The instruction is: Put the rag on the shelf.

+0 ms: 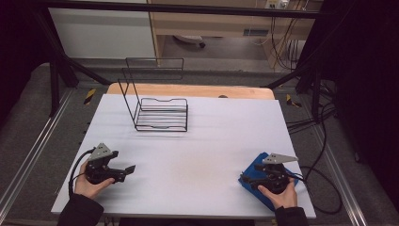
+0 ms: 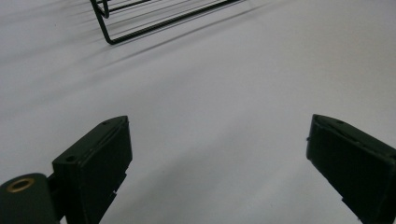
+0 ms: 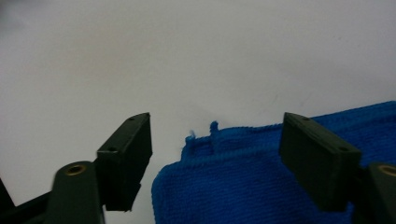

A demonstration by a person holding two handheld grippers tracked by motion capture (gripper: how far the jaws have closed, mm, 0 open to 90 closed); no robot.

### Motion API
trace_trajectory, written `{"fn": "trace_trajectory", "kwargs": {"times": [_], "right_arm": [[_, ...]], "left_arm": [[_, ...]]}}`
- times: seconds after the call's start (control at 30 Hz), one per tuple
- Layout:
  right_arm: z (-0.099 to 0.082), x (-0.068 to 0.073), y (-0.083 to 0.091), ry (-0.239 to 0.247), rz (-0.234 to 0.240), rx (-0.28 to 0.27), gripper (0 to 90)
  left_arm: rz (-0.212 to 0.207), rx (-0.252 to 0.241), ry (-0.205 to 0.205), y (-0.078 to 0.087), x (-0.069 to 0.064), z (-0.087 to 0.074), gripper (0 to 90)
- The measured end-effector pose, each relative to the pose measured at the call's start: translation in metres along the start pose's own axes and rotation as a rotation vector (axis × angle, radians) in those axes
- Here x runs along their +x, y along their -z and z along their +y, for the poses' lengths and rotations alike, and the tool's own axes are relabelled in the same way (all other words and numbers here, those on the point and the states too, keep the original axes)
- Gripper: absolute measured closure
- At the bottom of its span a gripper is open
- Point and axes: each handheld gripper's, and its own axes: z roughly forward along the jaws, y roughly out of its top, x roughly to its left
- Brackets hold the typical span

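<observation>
The blue cloth [image 3: 280, 177] is seen lying at the table's [image 1: 197, 165] near right corner, its corner framed by the right gripper [image 3: 215, 154], jaws apart, nothing held; the left gripper [image 2: 217, 163] is spread wide, empty

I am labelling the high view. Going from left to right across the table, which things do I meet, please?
Left tool → black wire rack → blue cloth → right tool, which sits over the cloth.
</observation>
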Motion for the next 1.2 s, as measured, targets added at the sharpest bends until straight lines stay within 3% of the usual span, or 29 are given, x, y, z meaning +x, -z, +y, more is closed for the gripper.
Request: {"fn": "trace_trajectory", "kwargs": {"times": [0.17,0.27,0.4,0.57,0.63,0.87,1.0,1.2], "right_arm": [[-0.007,0.007,-0.005,0.009,-0.001,0.065,43.3],[-0.009,0.010,-0.012,0.024,-0.018,0.098,47.7],[-0.010,0.013,-0.017,0.041,-0.055,0.107,50.3],[-0.010,0.025,-0.024,0.149,-0.145,0.122,51.4],[-0.010,0.028,-0.026,0.173,-0.181,0.132,56.6],[-0.008,0.025,-0.024,0.194,-0.215,0.147,73.8],[-0.006,0.022,-0.024,0.164,-0.218,0.150,80.5],[-0.005,0.013,-0.017,0.071,-0.164,0.103,83.2]], "left_arm": [[-0.001,0.010,-0.003,-0.001,0.000,0.000,7.6],[-0.003,0.010,-0.001,-0.002,0.000,-0.001,7.9],[-0.002,0.011,0.001,-0.003,-0.001,0.000,8.7],[-0.001,0.017,-0.003,-0.003,-0.001,-0.001,9.2],[0.001,0.016,-0.001,-0.003,0.000,-0.001,9.6],[-0.001,0.017,0.000,-0.003,0.000,-0.001,10.3],[0.001,0.017,0.002,-0.003,0.000,-0.001,10.6],[0.000,0.016,0.002,-0.003,0.000,-0.001,10.9]]}}
